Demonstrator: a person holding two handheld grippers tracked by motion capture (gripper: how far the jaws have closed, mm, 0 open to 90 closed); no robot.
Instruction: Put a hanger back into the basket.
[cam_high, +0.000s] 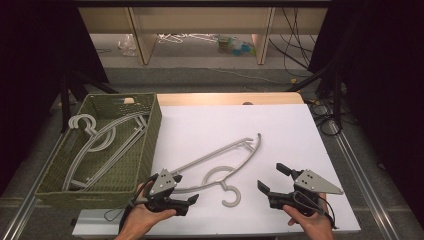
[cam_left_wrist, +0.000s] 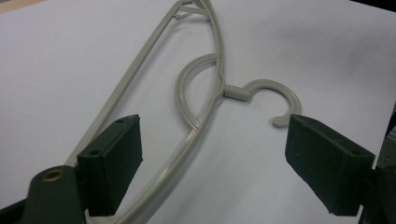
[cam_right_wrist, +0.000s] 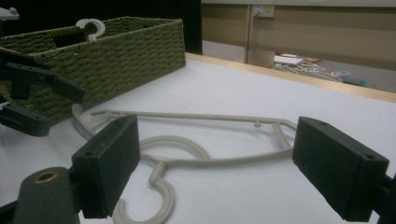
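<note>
A grey plastic hanger lies flat on the white table top, its hook towards the front edge. My left gripper is low over the hanger's left end. In the left gripper view it is open, with the hanger's curved arm running between the jaws and touching neither pad. My right gripper is held to the right of the hook, open and with nothing between its jaws; the hanger lies ahead of it. The left gripper also shows at the left edge of the right gripper view.
A green woven basket stands at the table's left and holds several grey hangers; one hook sticks up over its rim. Beyond the table's far edge are wooden shelf legs, floor clutter and cables.
</note>
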